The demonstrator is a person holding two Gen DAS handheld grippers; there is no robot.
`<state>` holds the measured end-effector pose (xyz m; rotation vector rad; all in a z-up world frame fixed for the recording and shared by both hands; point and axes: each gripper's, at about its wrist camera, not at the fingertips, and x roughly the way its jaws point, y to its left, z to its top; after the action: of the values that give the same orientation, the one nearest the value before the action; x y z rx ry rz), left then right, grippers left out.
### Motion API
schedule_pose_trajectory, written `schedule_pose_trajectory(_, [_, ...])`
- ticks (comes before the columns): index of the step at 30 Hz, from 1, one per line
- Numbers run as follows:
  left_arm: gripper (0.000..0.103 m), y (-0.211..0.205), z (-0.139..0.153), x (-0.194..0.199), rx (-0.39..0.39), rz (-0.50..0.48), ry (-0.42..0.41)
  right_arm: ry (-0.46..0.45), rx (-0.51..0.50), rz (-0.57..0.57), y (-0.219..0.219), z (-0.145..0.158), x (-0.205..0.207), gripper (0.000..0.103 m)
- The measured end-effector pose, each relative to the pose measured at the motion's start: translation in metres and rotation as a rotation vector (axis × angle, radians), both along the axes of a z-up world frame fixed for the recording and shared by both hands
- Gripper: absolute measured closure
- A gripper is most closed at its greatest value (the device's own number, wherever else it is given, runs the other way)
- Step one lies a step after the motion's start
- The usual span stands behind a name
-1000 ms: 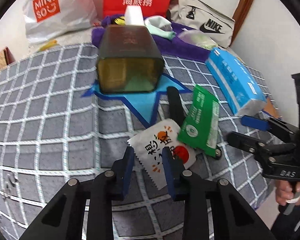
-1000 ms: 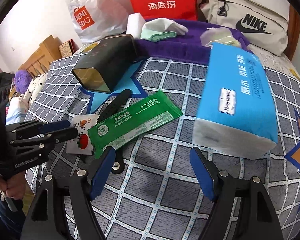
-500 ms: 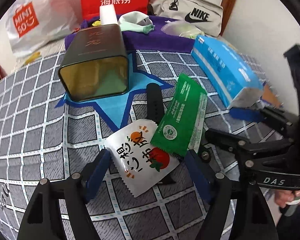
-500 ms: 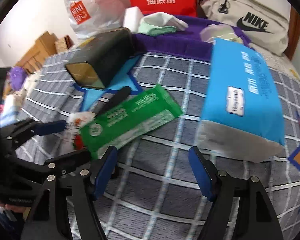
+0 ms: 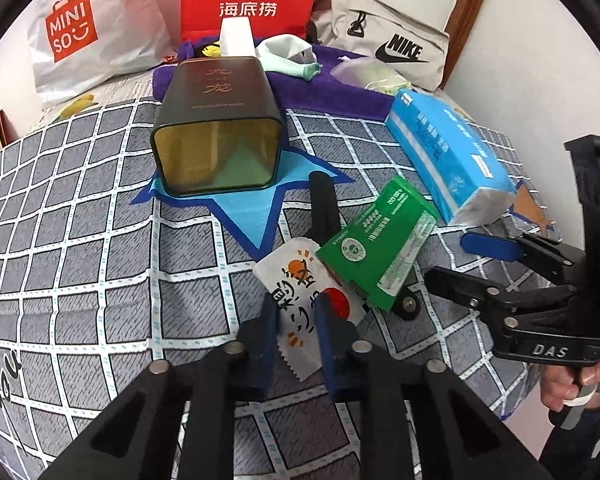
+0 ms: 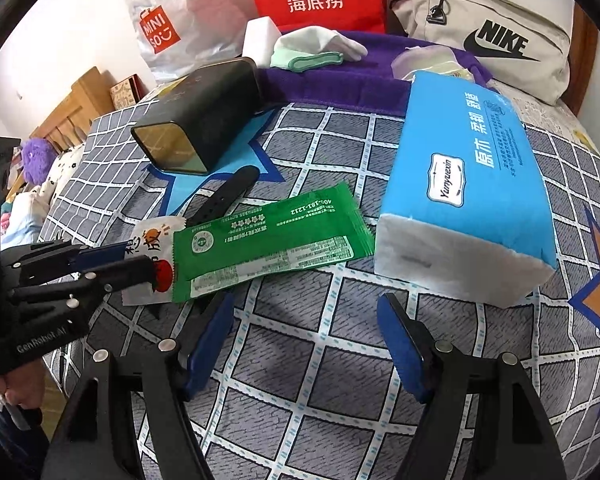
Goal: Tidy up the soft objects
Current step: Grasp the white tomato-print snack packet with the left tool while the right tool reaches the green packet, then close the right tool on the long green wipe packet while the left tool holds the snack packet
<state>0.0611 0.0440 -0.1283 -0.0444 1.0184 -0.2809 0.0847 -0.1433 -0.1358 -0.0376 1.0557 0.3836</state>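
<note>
Our left tool has just been closing and now pinches the white snack sachet, which lies on the bed beside the green packet. Our right tool hangs wide and empty, near the blue tissue pack.

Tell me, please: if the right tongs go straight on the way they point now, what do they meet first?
Probably the checked bedspread itself: the open right tongs point down at bare cloth. Farther along that line lie the green packet and the blue tissue pack, though depth is hard to judge.

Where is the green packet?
In the right wrist view, the green packet lies mid-bedspread, between the white snack packet and blue tissue pack, over a black strap.
</note>
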Motion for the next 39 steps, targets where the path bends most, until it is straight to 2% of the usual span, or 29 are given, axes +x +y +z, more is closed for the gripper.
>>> schedule_pose_trajectory(2, [0.09, 0.001, 0.004, -0.004, -0.009, -0.004, -0.01, 0.001, 0.003, 0.003, 0.0, 0.0, -0.001, 0.029])
schedule_pose_trajectory(7, [0.093, 0.004, 0.014, -0.016, 0.023, 0.004, -0.053, 0.005, 0.011, 0.002, -0.002, 0.001, -0.003, 0.029])
schedule_pose_trajectory(11, [0.094, 0.021, 0.017, -0.019, 0.021, 0.044, -0.061, 0.011, 0.025, -0.006, -0.004, 0.001, -0.005, 0.029])
schedule_pose_trajectory(16, [0.094, 0.045, 0.004, -0.014, 0.032, 0.125, -0.03, 0.016, 0.065, -0.003, -0.001, 0.003, -0.005, 0.029])
schedule_pose_trajectory(19, [0.094, 0.046, -0.007, -0.013, 0.05, 0.144, -0.011, 0.05, 0.104, -0.015, 0.003, 0.0, -0.001, 0.029])
schedule_pose_trajectory(22, [0.094, 0.042, -0.009, -0.013, 0.064, 0.148, -0.025, 0.049, 0.103, -0.028, 0.011, 0.0, 0.003, 0.029])
schedule_pose_trajectory(27, [0.093, 0.046, -0.011, -0.011, 0.019, 0.147, -0.019, 0.079, 0.133, -0.062, 0.021, 0.001, 0.015, 0.029])
schedule_pose_trajectory(31, [0.093, 0.052, -0.012, -0.01, -0.025, 0.146, -0.013, 0.074, 0.104, -0.084, 0.034, 0.002, 0.026, 0.028])
schedule_pose_trajectory(39, [0.093, 0.057, -0.014, -0.01, -0.053, 0.13, -0.013, 0.045, 0.006, -0.09, 0.061, -0.001, 0.048, 0.028])
